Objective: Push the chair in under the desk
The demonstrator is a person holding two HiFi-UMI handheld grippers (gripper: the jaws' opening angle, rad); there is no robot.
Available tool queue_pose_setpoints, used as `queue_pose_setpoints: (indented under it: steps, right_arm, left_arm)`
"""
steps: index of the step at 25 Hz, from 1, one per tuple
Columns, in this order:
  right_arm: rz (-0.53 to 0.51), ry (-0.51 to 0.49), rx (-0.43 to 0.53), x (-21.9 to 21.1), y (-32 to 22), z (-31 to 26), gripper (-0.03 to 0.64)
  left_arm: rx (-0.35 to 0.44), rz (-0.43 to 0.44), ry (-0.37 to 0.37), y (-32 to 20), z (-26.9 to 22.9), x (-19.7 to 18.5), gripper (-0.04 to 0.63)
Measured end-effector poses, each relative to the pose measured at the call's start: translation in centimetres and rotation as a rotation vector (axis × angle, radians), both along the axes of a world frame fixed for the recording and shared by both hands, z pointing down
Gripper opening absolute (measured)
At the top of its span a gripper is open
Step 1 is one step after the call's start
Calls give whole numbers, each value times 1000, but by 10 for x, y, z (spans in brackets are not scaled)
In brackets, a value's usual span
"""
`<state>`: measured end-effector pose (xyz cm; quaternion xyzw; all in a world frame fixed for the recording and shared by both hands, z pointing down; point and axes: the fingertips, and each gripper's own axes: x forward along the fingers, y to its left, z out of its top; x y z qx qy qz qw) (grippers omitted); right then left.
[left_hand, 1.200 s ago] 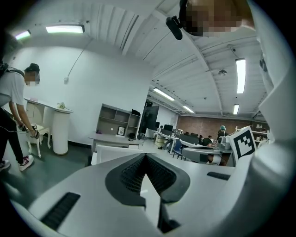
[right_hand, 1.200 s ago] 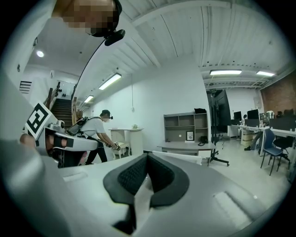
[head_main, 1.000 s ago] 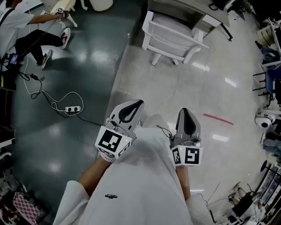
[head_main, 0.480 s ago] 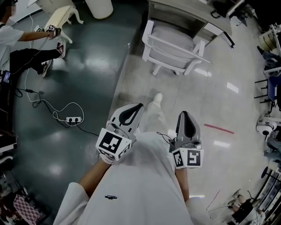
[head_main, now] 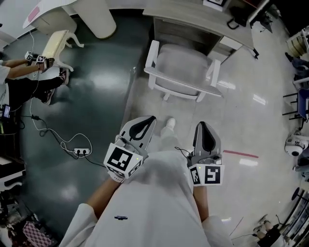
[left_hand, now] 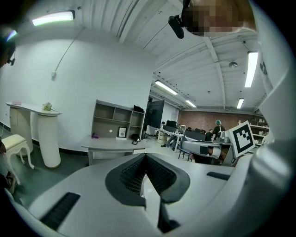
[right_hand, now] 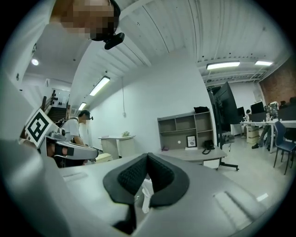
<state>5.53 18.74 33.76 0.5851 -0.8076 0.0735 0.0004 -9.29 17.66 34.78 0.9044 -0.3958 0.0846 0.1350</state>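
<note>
Looks like the approach step: chair (head_main: 182, 72) sits upper middle, just in front of the table (head_main: 186, 12), well apart from left gripper (head_main: 144, 121) and right gripper (head_main: 205, 128), both jaws together and empty, so next they'd need to reach its backrest.

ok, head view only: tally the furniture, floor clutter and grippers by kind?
chair: 1
desk: 1
stool: 1
power strip: 1
grippers: 2, the left gripper and the right gripper, both with jaws shut and empty
Total: 6
</note>
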Motion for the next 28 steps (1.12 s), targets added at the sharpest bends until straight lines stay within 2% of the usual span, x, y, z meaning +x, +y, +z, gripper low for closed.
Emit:
queue_pose_setpoints:
  steps: [8,16,23,28]
  right_arm:
    - [-39,-41,-35,54,-111,4,12]
    - [-79,-21,-47,64,-170,6,12]
    - [-99,3,-50,52,-186,9,12]
    - [-71,47,-70,46,-192,20,12]
  left_arm:
    - [2,-14,-33,-104,-7,58,8]
    - [-19,-33,-44,-155,-5,72,8]
    - [-22,31,-79,-174,10,82,8]
    - [-78,144,-166,-182,34,87,8]
